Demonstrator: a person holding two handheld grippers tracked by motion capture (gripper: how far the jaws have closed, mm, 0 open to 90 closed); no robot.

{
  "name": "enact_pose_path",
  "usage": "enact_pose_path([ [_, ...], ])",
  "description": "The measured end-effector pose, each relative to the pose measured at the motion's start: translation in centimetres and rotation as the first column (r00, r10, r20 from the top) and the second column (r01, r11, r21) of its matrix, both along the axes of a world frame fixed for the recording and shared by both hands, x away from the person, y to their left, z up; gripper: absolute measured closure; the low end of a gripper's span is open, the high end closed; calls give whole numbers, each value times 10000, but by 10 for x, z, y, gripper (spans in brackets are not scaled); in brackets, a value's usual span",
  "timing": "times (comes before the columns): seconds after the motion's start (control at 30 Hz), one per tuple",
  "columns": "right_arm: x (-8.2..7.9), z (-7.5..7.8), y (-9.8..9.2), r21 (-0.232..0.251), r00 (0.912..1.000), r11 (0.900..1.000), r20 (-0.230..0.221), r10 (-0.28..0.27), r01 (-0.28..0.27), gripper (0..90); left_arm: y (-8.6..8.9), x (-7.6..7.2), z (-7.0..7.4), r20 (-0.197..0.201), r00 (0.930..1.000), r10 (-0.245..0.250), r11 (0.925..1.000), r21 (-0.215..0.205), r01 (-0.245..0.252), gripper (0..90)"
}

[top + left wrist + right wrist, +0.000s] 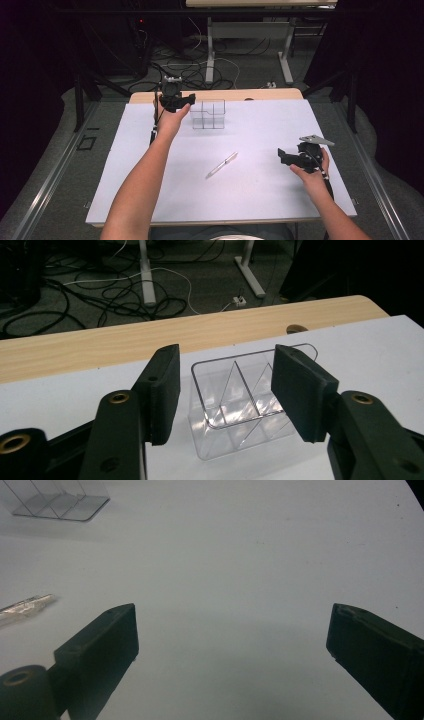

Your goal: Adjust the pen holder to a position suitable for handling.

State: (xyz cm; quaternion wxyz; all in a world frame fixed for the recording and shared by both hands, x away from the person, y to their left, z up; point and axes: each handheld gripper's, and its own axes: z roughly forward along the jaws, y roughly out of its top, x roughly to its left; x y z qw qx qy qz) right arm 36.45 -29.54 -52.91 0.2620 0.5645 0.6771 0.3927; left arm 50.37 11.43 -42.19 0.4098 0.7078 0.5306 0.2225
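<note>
A clear plastic organizer (208,115) with several compartments stands at the far middle of the white mat (250,200). My left gripper (184,100) is held just left of it. In the left gripper view the organizer (235,410) lies between and beyond the half-open jaws of that gripper (225,375), and neither pad presses on it. A clear pen (222,165) lies slanted mid-mat. My right gripper (284,156) hovers at the right, open wide with nothing between its jaws (232,625). In the right gripper view the pen (25,607) is at the left and the organizer (60,500) at the top left.
The wooden table edge (150,335) runs just beyond the mat's far side. Past it the floor holds tangled cables (200,75) and the legs of another table (210,50). Dark curtains close in both sides.
</note>
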Motion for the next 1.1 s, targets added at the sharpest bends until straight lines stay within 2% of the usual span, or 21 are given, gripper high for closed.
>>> enact_pose_path([
  [0.1,0,0,0,-14,10000,10000,-22,2,-2,65,-1,3,-4,-104,9999,23,10000,8,-23,490],
  [0.13,0,-1,0,-25,10000,10000,-23,0,-1,66,-1,4,-5,-178,9998,74,9999,-150,-77,499],
  [0.3,0,-2,1,-50,10000,10000,-75,31,-32,66,-1,10,-11,-526,9986,53,10000,-73,-57,523],
  [0.37,1,-2,1,-56,10000,10000,-75,30,-30,67,-1,13,-14,-645,9977,196,9998,-17,-198,528],
  [0.5,1,-2,0,-20,9999,10000,-123,28,-28,68,1,17,-19,-1003,9940,441,9986,-262,-469,556],
  [0.67,1,-3,-1,0,9999,10000,-162,-3,3,68,1,22,-25,-1119,9915,671,9975,-139,-691,557],
  [0.73,1,-4,-1,73,9997,10000,-220,-45,46,69,0,24,-27,-1267,9901,603,9978,-203,-634,572],
  [0.93,1,-4,-1,168,9997,9998,-226,-44,47,69,-4,27,-35,-1462,9877,551,9984,-5,-558,597],
  [1.1,1,-4,0,95,9998,10000,-208,19,-17,69,-7,28,-37,-1602,9860,464,9989,26,-466,630],
])
